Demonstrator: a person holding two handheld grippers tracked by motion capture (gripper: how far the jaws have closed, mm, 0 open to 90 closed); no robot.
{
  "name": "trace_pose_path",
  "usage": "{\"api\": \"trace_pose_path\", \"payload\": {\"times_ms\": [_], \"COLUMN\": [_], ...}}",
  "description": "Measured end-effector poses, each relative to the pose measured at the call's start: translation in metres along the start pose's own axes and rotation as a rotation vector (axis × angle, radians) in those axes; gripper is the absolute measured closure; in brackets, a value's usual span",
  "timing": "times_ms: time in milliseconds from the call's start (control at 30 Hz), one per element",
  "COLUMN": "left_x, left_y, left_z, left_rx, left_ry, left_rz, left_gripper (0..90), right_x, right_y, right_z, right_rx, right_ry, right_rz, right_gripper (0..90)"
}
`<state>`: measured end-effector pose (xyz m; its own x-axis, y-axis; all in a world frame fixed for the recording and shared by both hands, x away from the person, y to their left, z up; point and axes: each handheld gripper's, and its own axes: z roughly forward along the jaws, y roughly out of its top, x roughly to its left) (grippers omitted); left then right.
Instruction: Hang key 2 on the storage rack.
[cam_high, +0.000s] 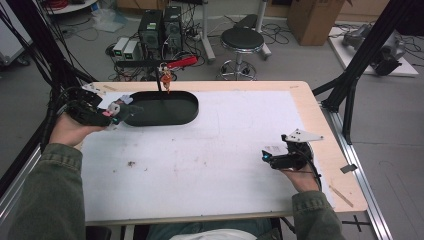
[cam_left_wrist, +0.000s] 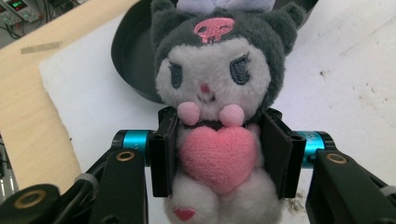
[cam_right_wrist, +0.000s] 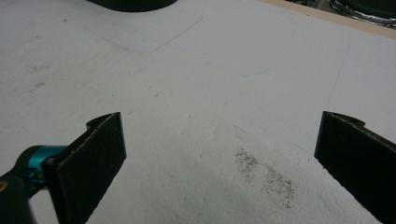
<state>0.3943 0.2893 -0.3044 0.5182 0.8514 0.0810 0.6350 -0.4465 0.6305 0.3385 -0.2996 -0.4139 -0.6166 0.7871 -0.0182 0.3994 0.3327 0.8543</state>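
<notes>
A small plush toy (cam_left_wrist: 219, 112) with a grey hood, a white face and a pink heart on its chest is clamped at the waist by my left gripper (cam_left_wrist: 219, 156). In the high view that left gripper (cam_high: 114, 114) holds the plush toy (cam_high: 120, 107) just above the left end of a black oval tray (cam_high: 185, 111) at the back left of the white mat. The tray's rim (cam_left_wrist: 128, 56) shows behind the toy. My right gripper (cam_high: 265, 156) rests low over the mat at the right, jaws wide apart in the right gripper view (cam_right_wrist: 219, 154), nothing between them.
A white mat (cam_high: 210, 155) covers the wooden table (cam_high: 327, 150). A thin stand (cam_high: 164, 79) with a red clip rises behind the tray. Dark specks (cam_right_wrist: 266, 175) mark the mat. A stool (cam_high: 242, 40), computer towers (cam_high: 160, 27) and black frame legs (cam_high: 350, 85) stand beyond the table.
</notes>
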Motion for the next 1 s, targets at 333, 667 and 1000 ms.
{"api": "trace_pose_path", "payload": {"times_ms": [333,667,1000], "left_x": [0.001,0.008,0.009], "left_y": [0.026,0.058,0.081], "left_z": [-0.007,-0.015,-0.004], "left_rx": [-0.022,-0.037,-0.032], "left_ry": [0.025,0.044,0.051], "left_rz": [0.026,0.033,0.031], "left_gripper": [52.3,52.4,52.4], "right_x": [0.001,0.001,0.002], "right_y": [0.001,0.001,0.001], "right_z": [0.001,0.001,0.001], "right_rx": [0.003,-0.003,-0.003], "right_ry": [0.004,0.009,0.008], "right_rz": [0.000,-0.001,-0.005], "right_gripper": [1.0,1.0,1.0]}}
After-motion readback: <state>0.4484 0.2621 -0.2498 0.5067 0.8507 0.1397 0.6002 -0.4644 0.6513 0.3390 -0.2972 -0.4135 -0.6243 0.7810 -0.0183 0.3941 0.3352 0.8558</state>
